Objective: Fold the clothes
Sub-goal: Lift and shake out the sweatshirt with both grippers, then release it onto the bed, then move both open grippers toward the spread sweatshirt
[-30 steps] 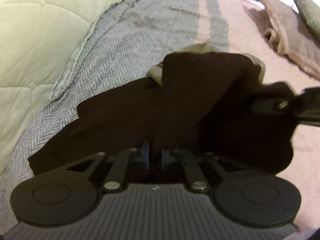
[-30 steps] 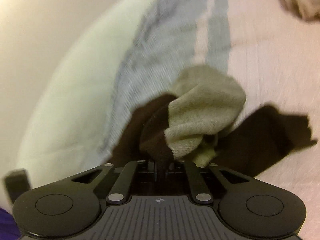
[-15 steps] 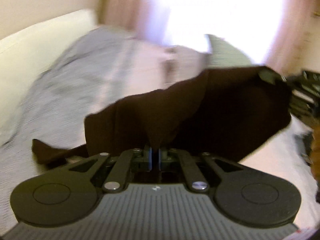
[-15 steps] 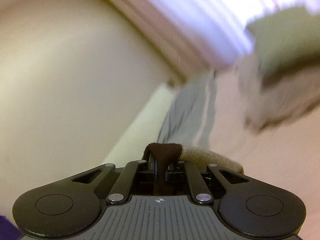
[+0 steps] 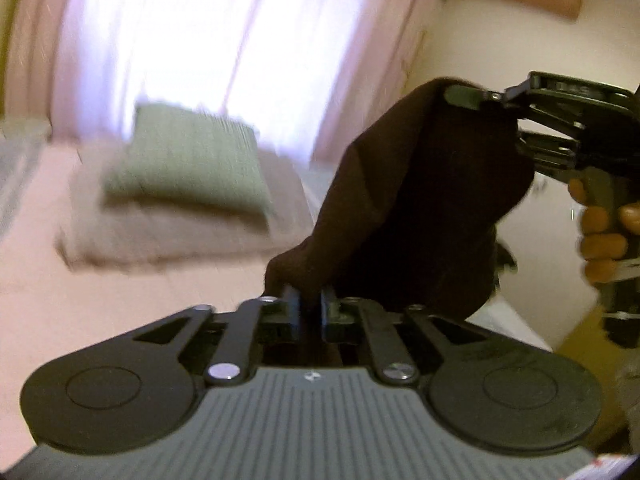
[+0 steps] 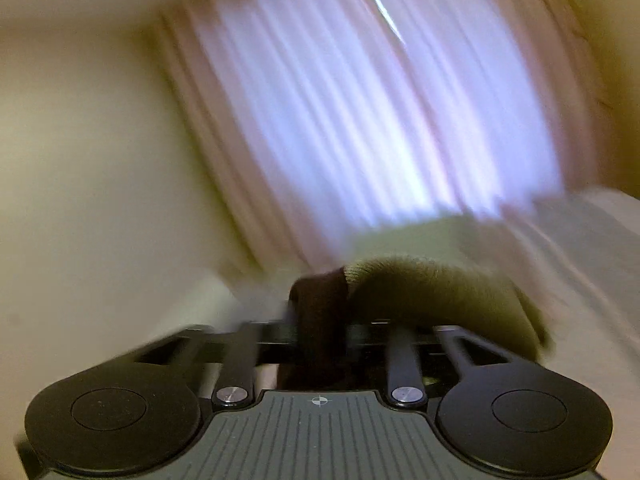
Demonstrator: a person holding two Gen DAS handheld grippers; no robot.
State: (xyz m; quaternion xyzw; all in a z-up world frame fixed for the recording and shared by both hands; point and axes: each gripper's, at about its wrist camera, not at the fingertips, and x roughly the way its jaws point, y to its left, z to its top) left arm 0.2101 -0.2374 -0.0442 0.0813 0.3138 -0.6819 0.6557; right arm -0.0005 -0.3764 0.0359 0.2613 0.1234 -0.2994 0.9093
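Both grippers are letting go: the left gripper (image 5: 310, 312) and right gripper (image 6: 344, 330) are opening around the dark garment (image 5: 420, 200), so regrasping comes next.

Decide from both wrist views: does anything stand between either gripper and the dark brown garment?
Nothing visible does. The dark brown garment already lies between the fingers of the left gripper and of the right gripper; both sets of jaws are opening, the right far wider.

Both wrist views face the curtain (image 6: 360, 120), sharing the dark garment (image 5: 420, 200).
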